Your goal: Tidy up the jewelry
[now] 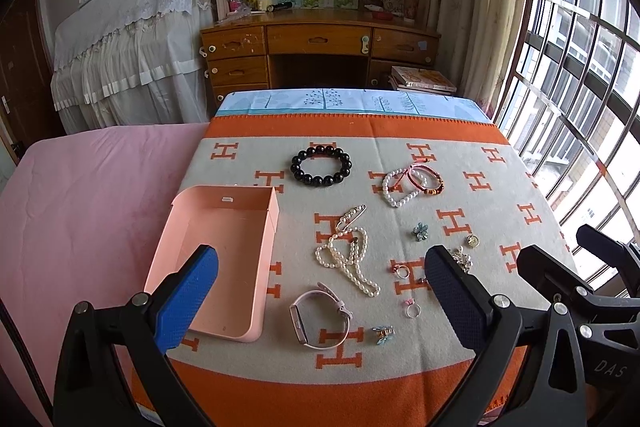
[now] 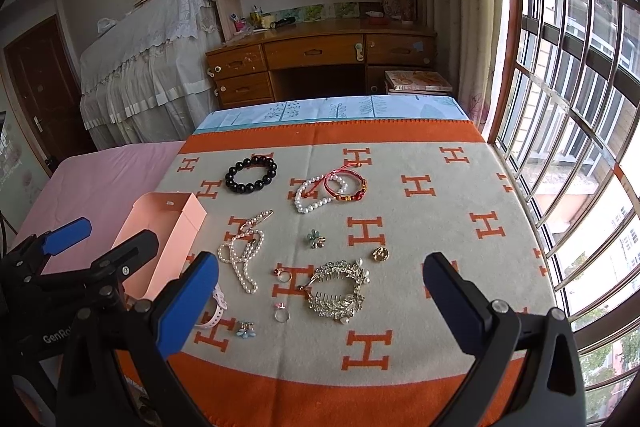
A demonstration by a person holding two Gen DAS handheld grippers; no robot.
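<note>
A pink open box (image 1: pixel 224 259) lies empty on the left of the blanket; it also shows in the right wrist view (image 2: pixel 160 239). Jewelry lies scattered: a black bead bracelet (image 1: pixel 321 165), a pearl bracelet with red cord bangles (image 1: pixel 412 184), a pearl necklace (image 1: pixel 350 259), a pink watch (image 1: pixel 318 315), rings (image 1: pixel 413 309), flower brooches (image 1: pixel 420 231) and a rhinestone hair comb (image 2: pixel 338 291). My left gripper (image 1: pixel 320 291) is open above the watch, empty. My right gripper (image 2: pixel 320 295) is open above the hair comb, empty.
The orange and grey H-pattern blanket (image 1: pixel 460 379) covers the table. A pink sheet (image 1: pixel 80 207) lies left. A barred window (image 2: pixel 580 107) runs along the right. A wooden desk (image 1: pixel 316 43) and bookshelf stand behind.
</note>
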